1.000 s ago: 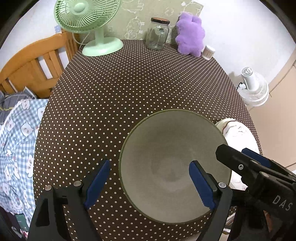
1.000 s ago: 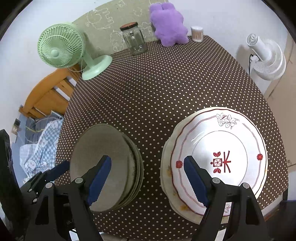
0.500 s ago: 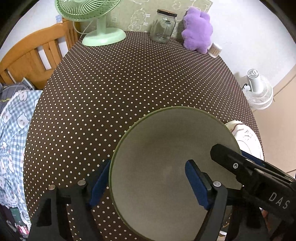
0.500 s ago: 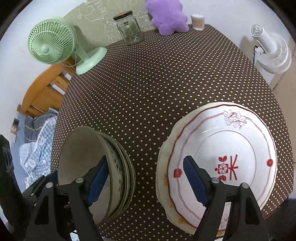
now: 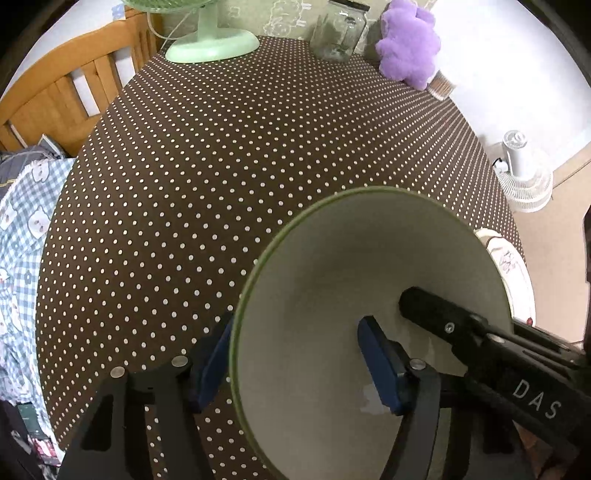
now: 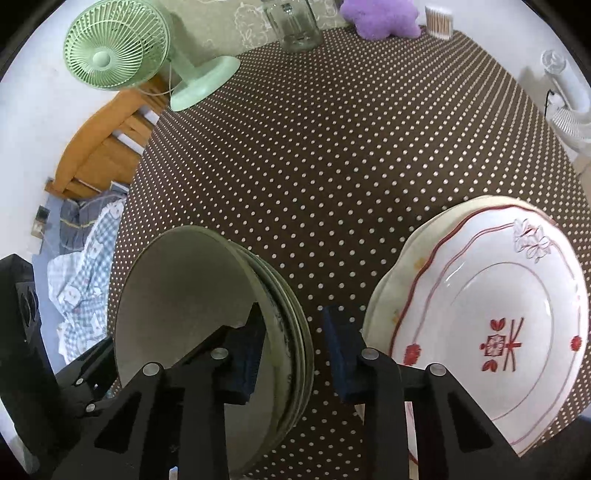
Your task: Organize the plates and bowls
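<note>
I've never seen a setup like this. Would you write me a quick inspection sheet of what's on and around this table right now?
Surface: round table under a brown cloth with white dots.
Job's things: stack of green bowls near the front edge; stack of plates, the top one white with red flowers.
Clutter: green fan, glass jar, purple plush toy, tub of cotton swabs, all at the far edge.
Grippers: left gripper and right gripper each straddle the bowl stack's rim on opposite sides, jaws closing.
Cables: fan cord; a black cord by the white fan.
Surroundings: wooden chair, checked cloth, white fan on the floor.
</note>
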